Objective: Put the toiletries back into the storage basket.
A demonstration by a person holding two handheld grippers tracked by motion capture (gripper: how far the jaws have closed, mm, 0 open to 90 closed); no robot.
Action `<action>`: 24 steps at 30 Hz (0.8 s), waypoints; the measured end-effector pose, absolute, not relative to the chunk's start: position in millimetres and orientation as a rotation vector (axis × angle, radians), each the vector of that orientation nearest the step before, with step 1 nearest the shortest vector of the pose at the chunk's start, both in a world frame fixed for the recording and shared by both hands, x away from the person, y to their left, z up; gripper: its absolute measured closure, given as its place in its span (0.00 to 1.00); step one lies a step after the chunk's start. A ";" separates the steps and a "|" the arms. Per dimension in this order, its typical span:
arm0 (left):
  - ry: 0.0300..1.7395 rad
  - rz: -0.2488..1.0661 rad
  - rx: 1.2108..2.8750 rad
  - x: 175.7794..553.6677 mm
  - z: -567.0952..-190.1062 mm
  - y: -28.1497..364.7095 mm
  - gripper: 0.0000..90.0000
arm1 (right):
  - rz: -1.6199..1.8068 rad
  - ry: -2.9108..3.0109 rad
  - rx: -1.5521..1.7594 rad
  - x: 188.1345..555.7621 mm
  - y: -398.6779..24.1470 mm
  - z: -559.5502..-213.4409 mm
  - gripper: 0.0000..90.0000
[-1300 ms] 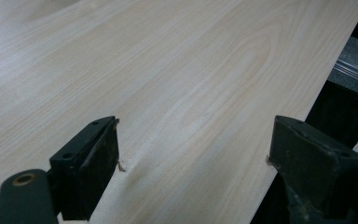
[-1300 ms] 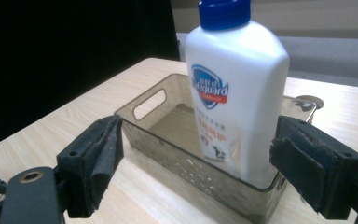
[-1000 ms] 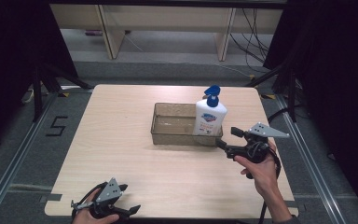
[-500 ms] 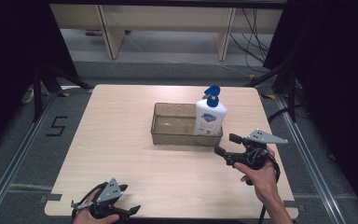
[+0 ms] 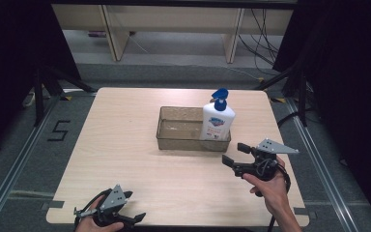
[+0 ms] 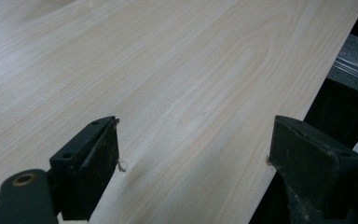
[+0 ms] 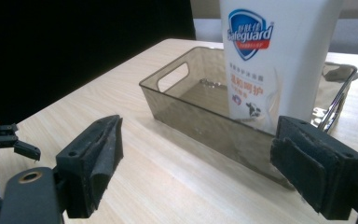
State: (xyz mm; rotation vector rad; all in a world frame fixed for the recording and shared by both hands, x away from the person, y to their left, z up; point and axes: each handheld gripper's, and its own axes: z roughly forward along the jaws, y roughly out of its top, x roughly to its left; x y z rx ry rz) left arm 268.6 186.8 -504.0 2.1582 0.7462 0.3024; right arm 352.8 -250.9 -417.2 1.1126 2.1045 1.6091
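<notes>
Tabletop [image 5: 125,159]: light wood grain, seen from above.
Tray [image 5: 174,140]: smoky translucent rectangular bin with cut-out handles, at the centre of the tabletop, slightly toward the far right.
Soap bottle [image 5: 218,121]: white pump bottle with blue pump head and blue shield label, standing upright in the right end of the tray.
Right gripper [image 5: 235,153]: held in the right hand [image 5: 270,186] just near and right of the tray; jaws spread wide, holding nothing, pointing left toward the tray's near wall.
Left gripper [image 5: 134,207]: at the near left edge of the tabletop; jaws wide apart, empty, bare wood between them.
</notes>
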 end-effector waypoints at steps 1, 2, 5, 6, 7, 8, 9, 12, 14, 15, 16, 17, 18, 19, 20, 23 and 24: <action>0.756 0.298 2.152 267.8 -504.1 186.3 0.17 | 1.602 2.107 1.107 352.4 -251.2 -417.8 0.18; 0.766 0.277 2.134 266.9 -504.5 185.1 0.17 | 1.600 2.107 1.107 351.1 -250.7 -418.7 0.18; 0.749 0.294 2.155 268.2 -503.8 186.5 0.17 | 1.604 2.132 1.118 347.7 -249.2 -420.5 0.18; 0.754 0.294 2.150 267.8 -504.2 186.1 0.17 | 1.612 2.126 1.115 347.1 -248.6 -421.2 0.17; 0.753 0.282 2.154 267.4 -503.8 186.3 0.17 | 1.617 2.135 1.099 345.8 -247.4 -423.4 0.17; 0.756 0.285 2.148 267.3 -504.2 185.9 0.17 | 1.617 2.135 1.099 345.8 -247.4 -423.4 0.17; 0.756 0.289 2.149 267.5 -504.1 186.0 0.17 | 1.618 2.133 1.104 345.5 -246.6 -424.3 0.17; 0.756 0.288 2.151 267.5 -504.0 186.0 0.17 | 1.621 2.145 1.097 342.0 -245.7 -426.4 0.17; 0.756 0.293 2.148 267.5 -504.2 185.9 0.17 | 1.605 2.161 1.098 339.2 -245.1 -428.2 0.17; 0.756 0.292 2.148 267.5 -504.3 185.8 0.17 | 1.625 2.159 1.091 338.9 -244.0 -429.9 0.17; 0.755 0.292 2.149 267.5 -504.3 185.7 0.17 | 1.625 2.164 1.103 337.2 -244.0 -430.1 0.17; 0.763 0.288 2.146 267.0 -504.5 185.4 0.17 | 1.620 2.148 1.081 337.1 -244.1 -432.3 0.17; 0.763 0.288 2.146 267.0 -504.5 185.4 0.17 | 1.620 2.148 1.081 337.1 -244.1 -432.3 0.17; 0.770 0.284 2.145 266.8 -504.8 185.2 0.17 | 1.625 2.162 1.090 335.3 -244.4 -432.5 0.17; 0.769 0.285 2.145 266.8 -504.6 185.2 0.17 | 1.623 2.160 1.099 334.5 -243.8 -433.5 0.17; 0.756 0.292 2.149 267.4 -504.3 185.7 0.17 | 1.618 2.166 1.096 331.5 -244.6 -435.6 0.17; 0.754 0.292 2.150 267.5 -504.3 185.7 0.17 | 1.616 2.170 1.084 331.2 -244.9 -436.5 0.17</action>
